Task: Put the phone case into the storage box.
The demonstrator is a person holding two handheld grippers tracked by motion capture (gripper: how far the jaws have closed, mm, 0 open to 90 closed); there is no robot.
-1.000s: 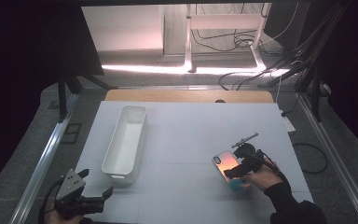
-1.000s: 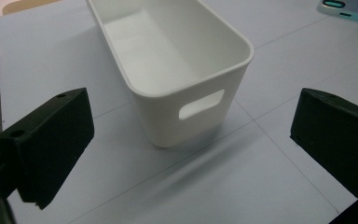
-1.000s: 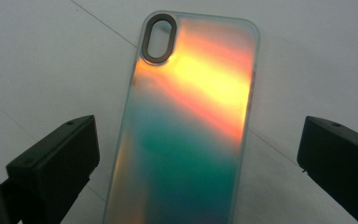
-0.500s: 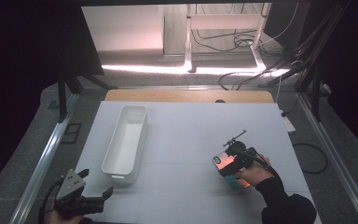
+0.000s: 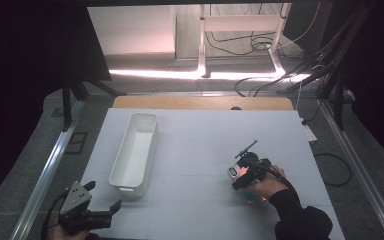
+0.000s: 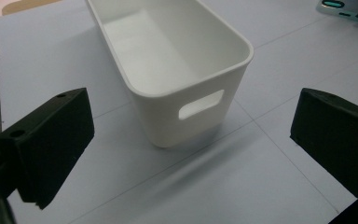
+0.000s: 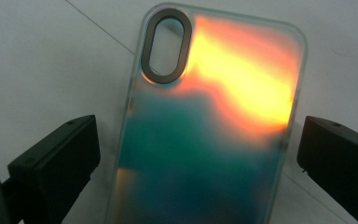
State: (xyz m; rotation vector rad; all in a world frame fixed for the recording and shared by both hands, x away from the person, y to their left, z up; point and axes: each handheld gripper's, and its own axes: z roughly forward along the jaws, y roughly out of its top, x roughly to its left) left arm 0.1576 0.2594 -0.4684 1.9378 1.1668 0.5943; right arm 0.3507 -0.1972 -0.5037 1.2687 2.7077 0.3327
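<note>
An iridescent phone case [image 7: 209, 121], orange at the top and teal lower down, lies flat on the white table with its oval camera cutout at the far end. My right gripper [image 7: 200, 158] is open, one jaw on each side of the case, neither touching it. From above, the right gripper [image 5: 240, 177] covers most of the phone case [image 5: 233, 172]. A long white bin [image 5: 135, 147] stands empty at the left. My left gripper [image 5: 104, 195] is open near the table's front left corner. It faces the handle end of the bin [image 6: 168, 70], with its jaws [image 6: 191, 144] short of it.
The white table mat [image 5: 200, 135] has a wooden strip [image 5: 205, 102] along its far edge. Metal rails run down both sides of the table. Cables lie on the floor at the back right.
My right gripper has shifted slightly left and settled over the phone case. The left gripper and the bin have not moved.
</note>
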